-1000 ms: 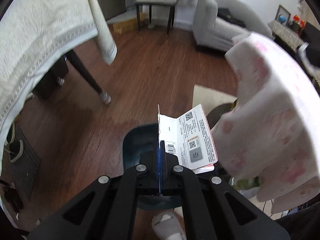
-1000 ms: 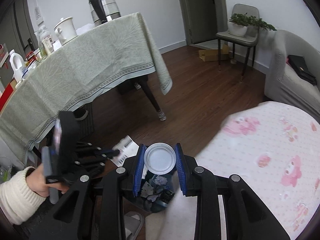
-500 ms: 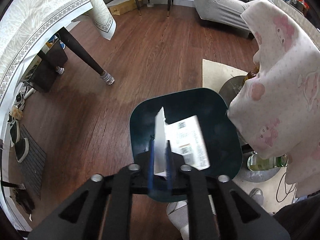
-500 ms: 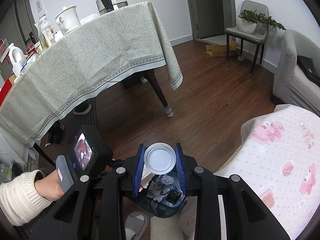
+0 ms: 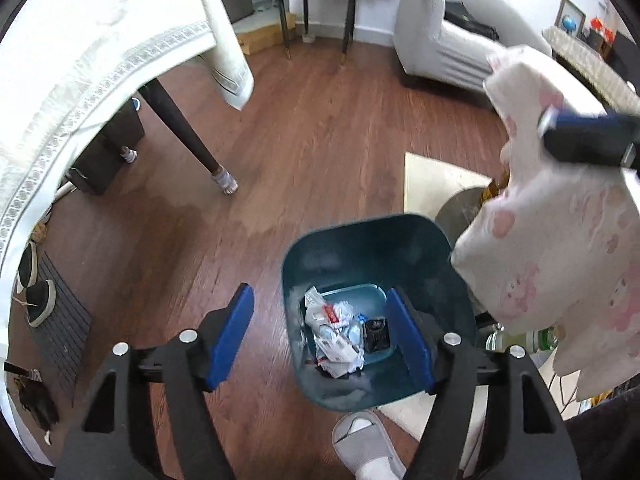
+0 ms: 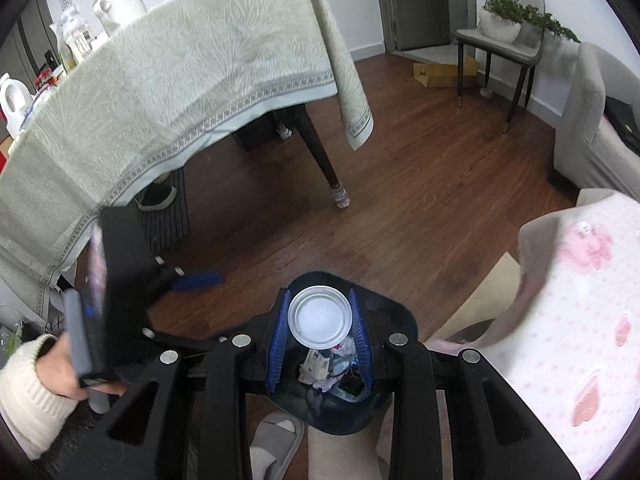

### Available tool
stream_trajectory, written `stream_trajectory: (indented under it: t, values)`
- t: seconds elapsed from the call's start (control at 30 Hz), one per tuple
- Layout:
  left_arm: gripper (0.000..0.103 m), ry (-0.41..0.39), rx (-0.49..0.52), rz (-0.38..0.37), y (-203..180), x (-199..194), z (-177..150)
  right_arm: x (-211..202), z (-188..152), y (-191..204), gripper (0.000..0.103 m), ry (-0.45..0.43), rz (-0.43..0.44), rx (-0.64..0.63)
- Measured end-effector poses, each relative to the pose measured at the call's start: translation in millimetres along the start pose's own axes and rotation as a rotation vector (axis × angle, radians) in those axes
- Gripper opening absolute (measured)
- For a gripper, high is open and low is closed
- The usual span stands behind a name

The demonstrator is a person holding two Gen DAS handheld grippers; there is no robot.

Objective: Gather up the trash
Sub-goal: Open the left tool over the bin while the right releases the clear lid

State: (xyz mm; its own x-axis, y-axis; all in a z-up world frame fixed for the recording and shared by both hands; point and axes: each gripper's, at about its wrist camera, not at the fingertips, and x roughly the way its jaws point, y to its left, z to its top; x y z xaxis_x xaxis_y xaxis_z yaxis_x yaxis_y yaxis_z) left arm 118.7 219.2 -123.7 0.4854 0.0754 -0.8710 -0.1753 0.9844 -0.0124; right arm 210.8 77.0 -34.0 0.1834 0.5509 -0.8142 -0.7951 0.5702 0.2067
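Observation:
A dark teal trash bin [image 5: 436,240] stands on the wood floor, holding crumpled paper and packaging [image 5: 334,334] and a small black box [image 5: 376,334]. My left gripper [image 5: 320,336] is open and empty, its blue pads spread above the bin's left rim. My right gripper [image 6: 320,332] is shut on a round white lid [image 6: 320,317] and holds it over the bin [image 6: 392,312]. The bin's trash [image 6: 320,366] shows below the lid. The left gripper also shows at the left of the right wrist view [image 6: 200,280].
A table with a pale green cloth [image 6: 180,80] and dark leg [image 5: 184,136] stands to the left. A pink-patterned cloth [image 5: 560,240] hangs at the right. A grey sofa [image 5: 448,48], a chair [image 6: 500,48] and a slippered foot [image 5: 368,440] are nearby.
My left gripper has opened and the folded paper it held has dropped into the bin. The right gripper still holds the lid, now over the bin.

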Motion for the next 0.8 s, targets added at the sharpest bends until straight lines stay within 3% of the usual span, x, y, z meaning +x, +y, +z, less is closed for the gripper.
stream_trajectory:
  t: [0.2, 0.43, 0.8]
  values:
    - [0.075, -0.086, -0.045, 0.026, 18, -24, 7, 26, -7, 9, 0.03, 0.051, -0.011, 0.011]
    - [0.079, -0.148, -0.104, -0.049, 26, -49, 19, 68, -20, 13, 0.03, 0.123, -0.029, 0.033]
    - [0.089, -0.201, -0.094, -0.109, 17, -65, 22, 136, -68, 8, 0.031, 0.309, -0.056, -0.006]
